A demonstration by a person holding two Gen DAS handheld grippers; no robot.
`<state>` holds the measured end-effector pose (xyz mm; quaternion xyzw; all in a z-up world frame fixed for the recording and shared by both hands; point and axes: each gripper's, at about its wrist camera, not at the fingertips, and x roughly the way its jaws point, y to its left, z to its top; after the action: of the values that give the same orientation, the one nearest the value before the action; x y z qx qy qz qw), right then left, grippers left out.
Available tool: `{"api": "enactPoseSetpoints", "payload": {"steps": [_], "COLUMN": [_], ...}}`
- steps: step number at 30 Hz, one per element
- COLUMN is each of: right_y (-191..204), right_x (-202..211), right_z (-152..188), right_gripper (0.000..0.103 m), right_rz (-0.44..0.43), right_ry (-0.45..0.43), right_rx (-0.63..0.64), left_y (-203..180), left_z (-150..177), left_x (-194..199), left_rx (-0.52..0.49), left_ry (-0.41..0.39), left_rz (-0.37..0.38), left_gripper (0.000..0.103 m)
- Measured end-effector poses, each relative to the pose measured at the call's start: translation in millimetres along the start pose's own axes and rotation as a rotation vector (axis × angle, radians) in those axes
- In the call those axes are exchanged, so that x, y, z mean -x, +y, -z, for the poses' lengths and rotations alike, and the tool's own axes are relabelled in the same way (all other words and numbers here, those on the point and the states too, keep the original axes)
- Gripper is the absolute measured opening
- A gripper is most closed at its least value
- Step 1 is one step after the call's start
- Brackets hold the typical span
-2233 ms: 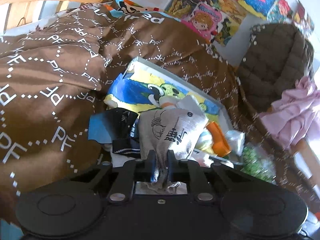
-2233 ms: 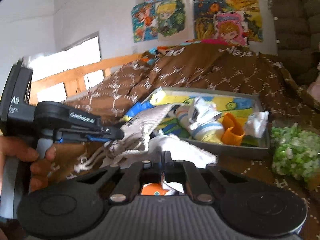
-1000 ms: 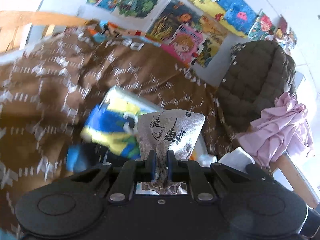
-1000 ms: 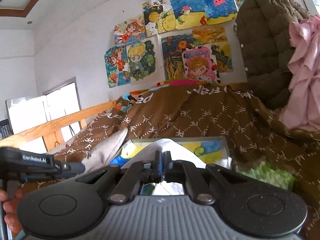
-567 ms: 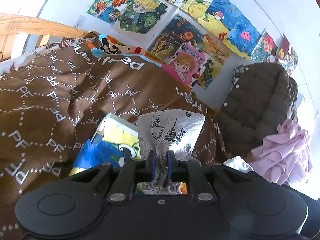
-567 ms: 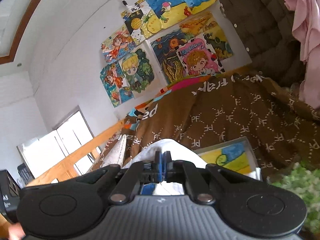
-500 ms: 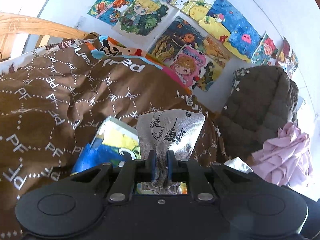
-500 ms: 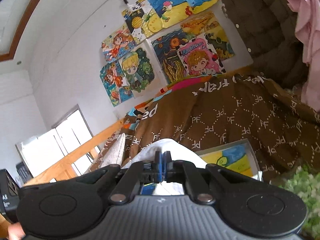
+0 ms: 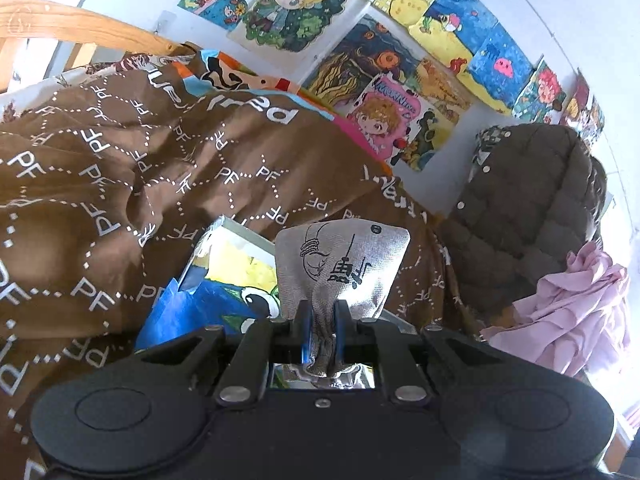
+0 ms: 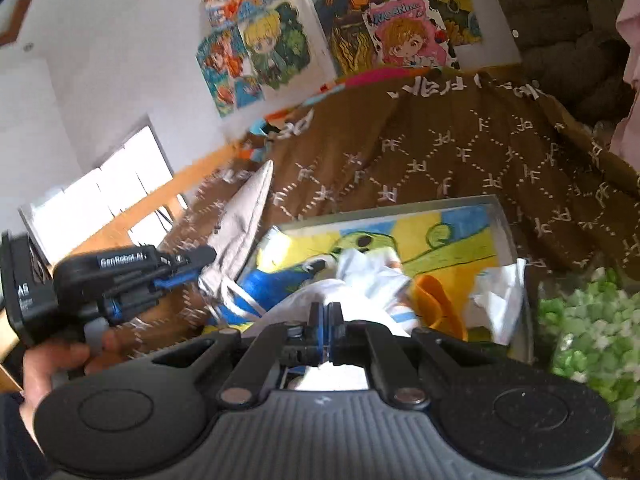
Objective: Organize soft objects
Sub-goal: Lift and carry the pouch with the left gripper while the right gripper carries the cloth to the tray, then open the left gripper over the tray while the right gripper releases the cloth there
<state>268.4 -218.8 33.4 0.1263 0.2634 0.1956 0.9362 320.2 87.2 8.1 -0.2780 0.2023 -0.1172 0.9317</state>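
Note:
My left gripper [image 9: 320,312] is shut on a grey drawstring pouch [image 9: 344,264] with black printed characters, held up in the air above the bed; it also shows at the left of the right wrist view [image 10: 240,232]. My right gripper [image 10: 326,312] is shut on a white cloth [image 10: 316,300], held over the near edge of a shallow box [image 10: 508,236] with a yellow, green and blue cartoon lining. In the box lie a white striped sock [image 10: 376,276], an orange soft piece [image 10: 436,300] and crumpled white material [image 10: 500,296].
A brown patterned quilt [image 9: 120,184] covers the bed around the box. A green fluffy item [image 10: 580,328] lies right of the box. A brown quilted jacket [image 9: 528,200] and pink garment [image 9: 568,312] hang at the right. Posters cover the wall; a wooden bed rail [image 9: 80,32] runs at the left.
Both grippers lifted their cloth items up off the box. The right wrist view has since tipped back down, so the box and the left gripper are in sight again.

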Motion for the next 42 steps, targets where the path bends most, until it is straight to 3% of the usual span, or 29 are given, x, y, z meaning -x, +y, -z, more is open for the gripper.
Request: {"api": "enactPoseSetpoints", "payload": {"steps": [11,25,33,35,42], "right_y": [17.1,21.8,14.3,9.1,-26.8], "right_x": [-39.6,-118.0,-123.9,-126.0,-142.8], "right_z": [-22.1,-36.3,-45.6,-51.2,-62.5], "right_gripper": [0.002,0.003,0.003,0.003,0.003], "right_rz": [-0.023,0.058,0.044,0.028,-0.042], "right_ry": [0.017,0.052,0.026,0.018,0.003], "right_rx": [0.018,-0.005,-0.042,-0.061,-0.221], "left_y": [38.8,60.4,57.7,55.7,28.6], "left_z": [1.4,11.6,13.5,10.7,-1.2], "left_x": [-41.7,-59.2,-63.1,-68.7,-113.4], "left_rx": [0.048,0.087,0.089,0.109,0.118], "left_ry": [0.066,0.117,0.102,0.091,0.050], "left_rz": [-0.065,-0.084,-0.068,-0.053,-0.037], "left_gripper": [0.013,0.009,0.009,0.014,0.021]}}
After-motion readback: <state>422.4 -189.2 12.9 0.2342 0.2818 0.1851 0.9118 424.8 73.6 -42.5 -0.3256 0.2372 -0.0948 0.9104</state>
